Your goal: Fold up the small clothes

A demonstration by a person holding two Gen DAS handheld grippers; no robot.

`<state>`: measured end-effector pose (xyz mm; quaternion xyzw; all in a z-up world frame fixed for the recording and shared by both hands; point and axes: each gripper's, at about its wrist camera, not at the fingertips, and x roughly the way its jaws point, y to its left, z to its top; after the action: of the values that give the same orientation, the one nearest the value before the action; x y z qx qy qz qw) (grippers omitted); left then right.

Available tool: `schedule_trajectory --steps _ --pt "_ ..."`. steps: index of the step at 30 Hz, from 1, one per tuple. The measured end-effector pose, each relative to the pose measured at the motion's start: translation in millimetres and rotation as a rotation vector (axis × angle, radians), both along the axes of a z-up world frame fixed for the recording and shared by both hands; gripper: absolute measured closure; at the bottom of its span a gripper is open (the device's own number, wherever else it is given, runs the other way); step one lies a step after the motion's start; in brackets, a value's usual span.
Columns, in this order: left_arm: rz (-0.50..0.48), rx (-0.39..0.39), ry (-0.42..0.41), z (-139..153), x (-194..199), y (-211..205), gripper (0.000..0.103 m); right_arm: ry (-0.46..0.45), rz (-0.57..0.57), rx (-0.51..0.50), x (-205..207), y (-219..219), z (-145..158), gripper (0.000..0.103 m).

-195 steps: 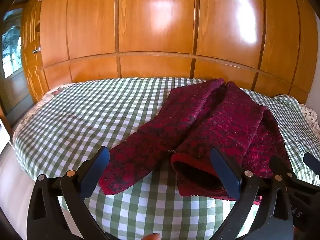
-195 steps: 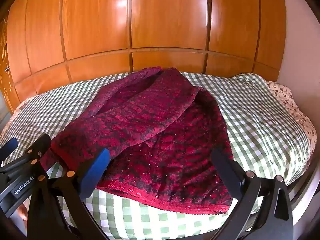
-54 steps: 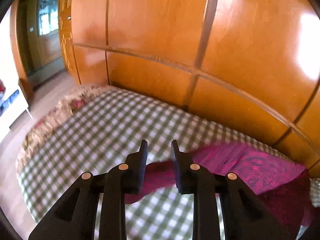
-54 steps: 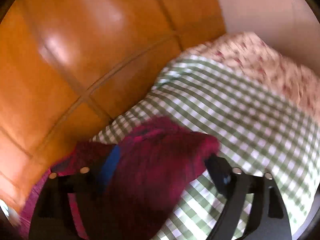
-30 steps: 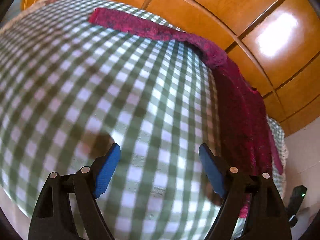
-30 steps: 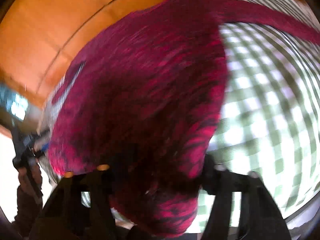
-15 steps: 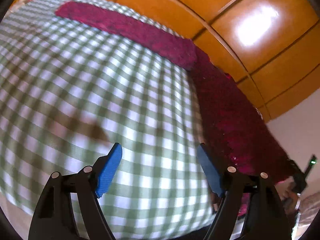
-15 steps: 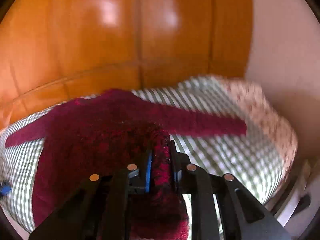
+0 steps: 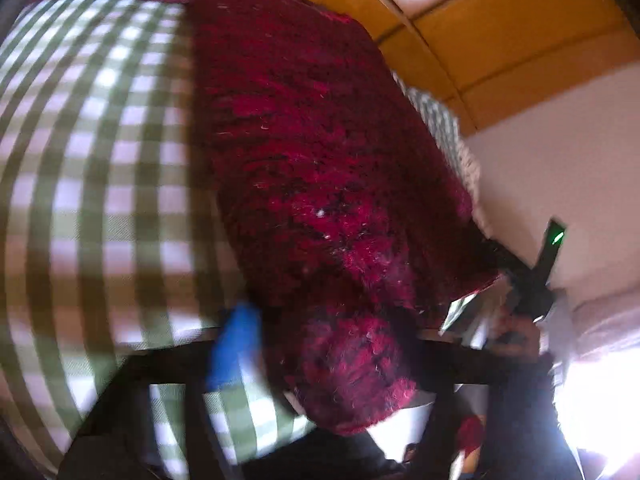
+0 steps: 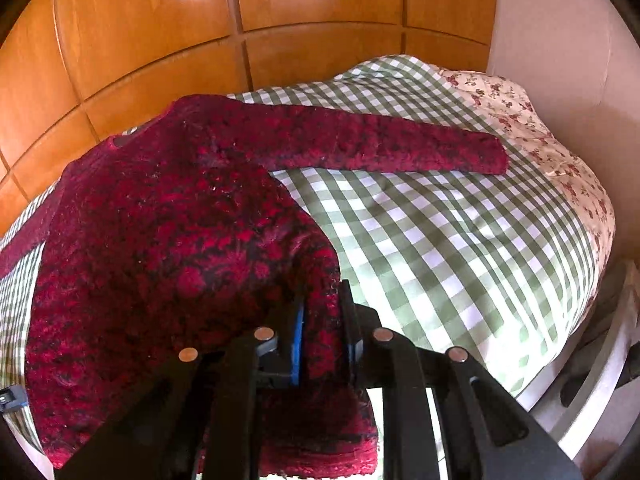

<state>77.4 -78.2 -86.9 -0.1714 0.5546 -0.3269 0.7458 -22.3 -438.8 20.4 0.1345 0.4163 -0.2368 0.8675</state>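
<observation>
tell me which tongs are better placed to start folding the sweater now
Right. The right tongs are shut on the red sweater hem corner, sharply in view; the left tongs are blurred, their grip unclear.

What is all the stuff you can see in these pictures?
Sweater: one, dark red and black, spread on the bed, one sleeve stretched out sideways.
Checked cover: one, green and white, over the bed.
Flowered sheet: one, cream with red flowers, at the bed's far edge.
Wooden panels: many, orange-brown, behind the bed.
Wall: one, white, right of the panels.
Right gripper: one, black with blue pads, shut on the sweater's hem.
Left gripper: one, black with blue pads, blurred, at the sweater's hem.
</observation>
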Motion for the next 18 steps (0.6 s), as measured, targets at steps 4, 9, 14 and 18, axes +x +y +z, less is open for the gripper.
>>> schedule_trajectory --steps 4,9,14,18 --pt "0.0 0.028 -0.05 16.3 -3.9 20.0 0.09 -0.023 0.068 0.05 -4.7 2.1 9.3 0.088" --pt "0.038 0.117 -0.128 44.2 -21.2 77.5 0.091 0.019 0.236 0.159 -24.5 41.7 2.7 0.088" --pt "0.074 0.186 -0.087 37.1 -47.9 103.5 0.093 0.159 0.364 0.182 -49.3 98.5 -32.3 0.089" --pt "0.108 0.172 -0.062 29.1 -54.9 110.8 0.093 0.219 0.345 0.207 -66.0 94.9 -46.5 0.089"
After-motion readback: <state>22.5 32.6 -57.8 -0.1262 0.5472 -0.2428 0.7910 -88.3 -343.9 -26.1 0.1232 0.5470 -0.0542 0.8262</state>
